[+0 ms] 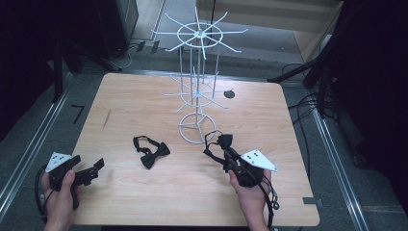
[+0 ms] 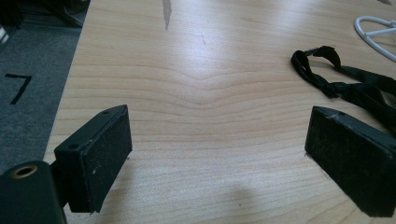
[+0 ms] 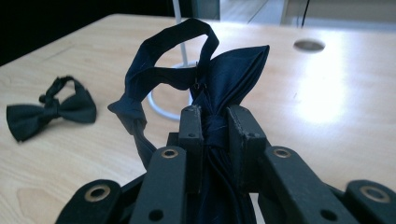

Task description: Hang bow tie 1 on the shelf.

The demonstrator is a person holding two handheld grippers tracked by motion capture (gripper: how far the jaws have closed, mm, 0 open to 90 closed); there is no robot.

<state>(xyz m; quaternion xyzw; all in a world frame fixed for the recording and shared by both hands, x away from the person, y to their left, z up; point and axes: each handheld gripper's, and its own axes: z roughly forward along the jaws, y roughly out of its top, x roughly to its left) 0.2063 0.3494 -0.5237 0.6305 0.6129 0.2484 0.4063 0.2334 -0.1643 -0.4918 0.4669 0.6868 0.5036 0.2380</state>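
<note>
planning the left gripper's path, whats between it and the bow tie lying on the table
Only bare wood: in the high view, nothing lies between the left gripper and the bow tie on the table.

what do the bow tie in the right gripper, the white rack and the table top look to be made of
Held bow tie: woven fabric, dark navy with a faint satin sheen; it folds and creases softly. White rack: thin wire, probably coated metal, smooth white finish. Table top: wood or wood-look laminate, pale grain lines with a light gloss.

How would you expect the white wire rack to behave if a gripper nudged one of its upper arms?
The white wire rack would probably tip easily: it stands tall on a small ring base. Its thin wire arms likely flex, and it looks light, so it may slide on the smooth table.
</note>
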